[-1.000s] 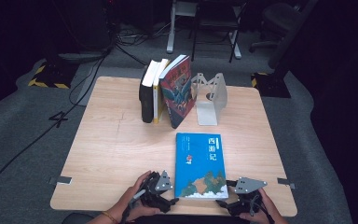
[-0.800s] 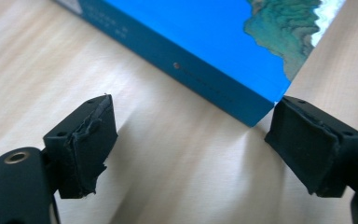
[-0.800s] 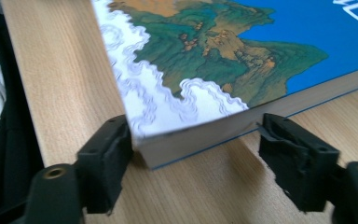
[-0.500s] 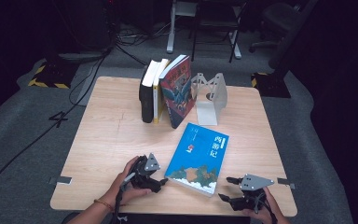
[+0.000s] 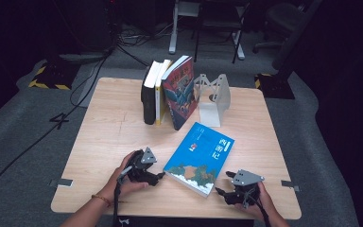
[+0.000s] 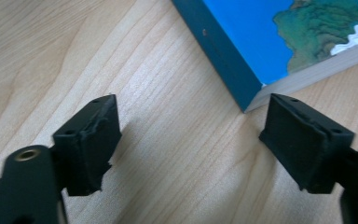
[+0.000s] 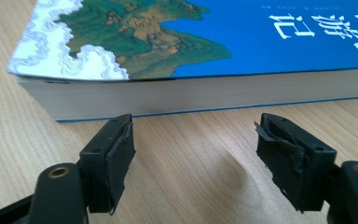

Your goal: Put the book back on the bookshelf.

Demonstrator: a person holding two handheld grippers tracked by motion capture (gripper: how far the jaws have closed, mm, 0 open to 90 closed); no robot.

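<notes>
Currently the blue paperback book with a green-and-white landscape cover [image 5: 199, 158] lies flat on the pale wooden surface [image 5: 108, 132], skewed, its near end toward the person's edge and its far end toward the white metal bookend [image 5: 213, 99]. Left claw [image 5: 159, 176] sits just beside the book's near left corner; in the left gripper view that corner [image 6: 251, 100] lies ahead of the jaws, close to the right-hand one, not between them, not touched. Jaws stand wide apart, nothing in them; they have just been closing a little. Right claw [image 5: 220, 192] rests near the book's near right edge; in the right gripper view the page block [image 7: 205, 95] runs across just beyond the jaw tips, apart from both. Jaws open, empty; they have just been opening slightly.

Behind: a row of upright books [image 5: 168, 92], a black one, a white one and one with a dragon cover, leaning by the bookend.

Change against a second ago: book then lay square to the surface edge between both claws; now rotated clockwise and its near end shifted right. Left hand [image 5: 123, 177] has shifted leftward and turned. Right hand [image 5: 253, 201] about where it was
</notes>
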